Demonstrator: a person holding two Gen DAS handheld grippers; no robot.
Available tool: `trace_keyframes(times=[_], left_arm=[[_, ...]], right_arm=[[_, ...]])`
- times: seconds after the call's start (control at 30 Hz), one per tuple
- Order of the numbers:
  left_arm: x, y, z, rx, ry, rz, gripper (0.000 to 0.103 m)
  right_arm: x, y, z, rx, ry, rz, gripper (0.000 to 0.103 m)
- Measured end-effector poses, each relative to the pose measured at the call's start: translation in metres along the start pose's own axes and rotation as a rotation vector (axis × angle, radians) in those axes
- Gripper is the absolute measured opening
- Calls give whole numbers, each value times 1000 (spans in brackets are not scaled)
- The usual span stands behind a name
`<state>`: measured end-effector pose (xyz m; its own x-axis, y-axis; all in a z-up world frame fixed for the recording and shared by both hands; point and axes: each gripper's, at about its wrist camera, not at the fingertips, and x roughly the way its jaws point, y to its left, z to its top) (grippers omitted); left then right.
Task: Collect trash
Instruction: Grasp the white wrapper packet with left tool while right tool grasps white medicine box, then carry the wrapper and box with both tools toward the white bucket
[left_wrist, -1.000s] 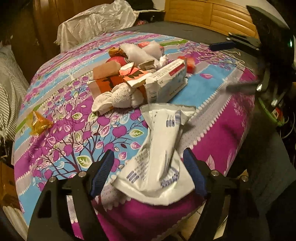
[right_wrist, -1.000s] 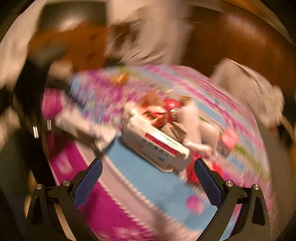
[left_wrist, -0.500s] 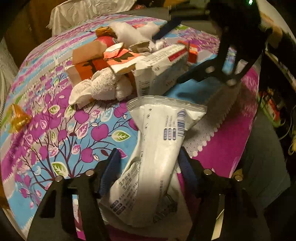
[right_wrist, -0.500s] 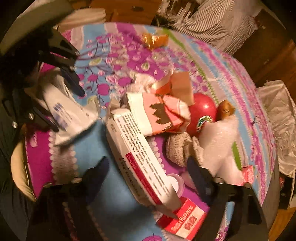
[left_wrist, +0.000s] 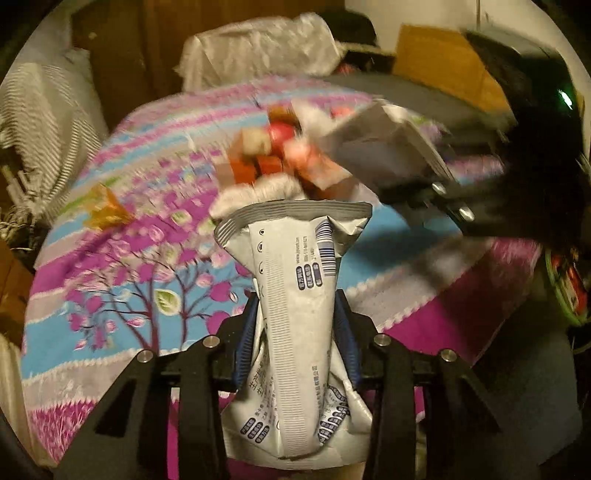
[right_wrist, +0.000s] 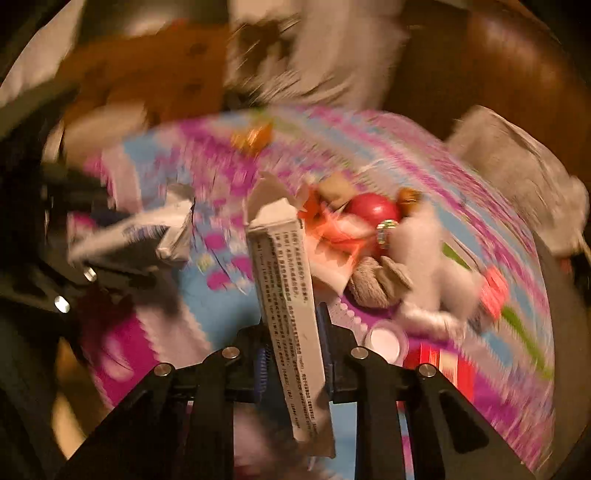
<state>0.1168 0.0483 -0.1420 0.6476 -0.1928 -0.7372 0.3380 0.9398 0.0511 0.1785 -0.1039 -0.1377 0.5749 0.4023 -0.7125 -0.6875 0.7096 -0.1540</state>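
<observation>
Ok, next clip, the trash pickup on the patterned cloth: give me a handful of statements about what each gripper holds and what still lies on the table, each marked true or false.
1. The left gripper is shut on the white snack wrapper. True.
2. The right gripper is open, holding nothing. False: it is shut on the white printed carton.
3. A red ball-like item lies in the pile on the tablecloth. True.
4. The orange candy wrapper is in the left gripper. False: it lies on the cloth, apart from the pile.
5. The carton's end flap is sealed. False: it is torn open.
</observation>
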Motion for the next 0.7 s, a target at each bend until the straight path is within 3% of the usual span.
trace_keyframes(times=[0.1, 0.23, 0.43, 0.7], left_arm=[[-23, -1, 5, -51, -90, 70, 38], [-46, -7, 26, -138, -212, 160, 38], [-58, -29, 53, -206, -304, 252, 38], [-69, -47, 63, -215, -360, 309, 38]], right_arm=[[-36, 2, -12, 163, -117, -71, 23], [-79, 0, -22, 334, -242, -234, 23], [-124, 3, -27, 429, -356, -451, 24], [-147, -1, -38, 480, -385, -514, 24]])
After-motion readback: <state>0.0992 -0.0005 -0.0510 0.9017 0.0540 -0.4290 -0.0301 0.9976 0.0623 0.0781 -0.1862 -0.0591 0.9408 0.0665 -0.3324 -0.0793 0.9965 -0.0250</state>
